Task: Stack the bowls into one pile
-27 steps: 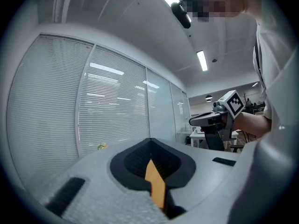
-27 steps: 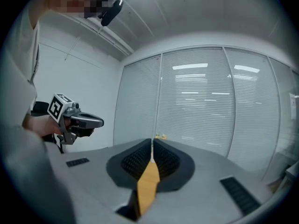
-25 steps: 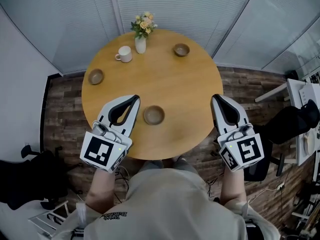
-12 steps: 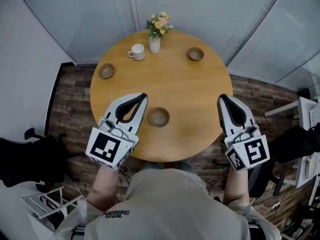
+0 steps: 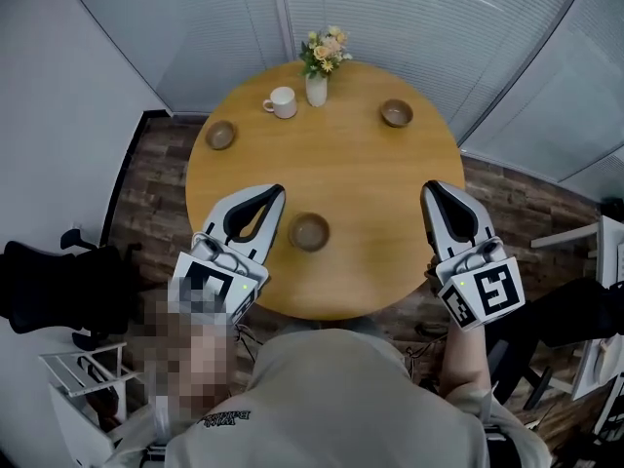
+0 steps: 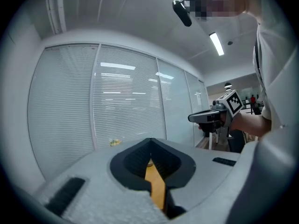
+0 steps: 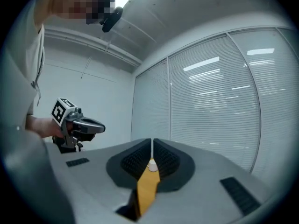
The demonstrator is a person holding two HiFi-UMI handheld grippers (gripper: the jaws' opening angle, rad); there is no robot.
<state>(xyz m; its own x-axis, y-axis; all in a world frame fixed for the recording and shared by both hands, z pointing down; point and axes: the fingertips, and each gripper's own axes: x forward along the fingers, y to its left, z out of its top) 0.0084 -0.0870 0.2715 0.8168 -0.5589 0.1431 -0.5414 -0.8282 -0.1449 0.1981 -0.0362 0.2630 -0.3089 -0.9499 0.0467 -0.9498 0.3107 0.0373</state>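
Three bowls are out and nothing is stacked yet. The near bowl (image 5: 309, 232) sits by the front edge of the round tabletop (image 5: 361, 193), the left bowl (image 5: 221, 135) is out at the far left edge, and the right bowl (image 5: 396, 114) is toward the far right. A mug (image 5: 282, 102) and a vase of flowers (image 5: 317, 88) stand between the two far ones. The left gripper (image 5: 276, 191) hovers just beside the near bowl, on its left, jaws pressed together with nothing in them. The right gripper (image 5: 430, 185) hangs over the tabletop's right edge, well apart from every bowl, its jaws also closed and empty. The bowls look small, brown and rigid, probably glazed ceramic or wood, so I judge them light but unforgiving: they won't flex, and a knock or drop could chip them. A smooth, sloping wall may slide out of a side squeeze, so the rim looks like the best hold, one jaw inside and one outside, pinching the lip. The jaws must open first. Each bowl wants lowering gently and centred into the next, not dropped.
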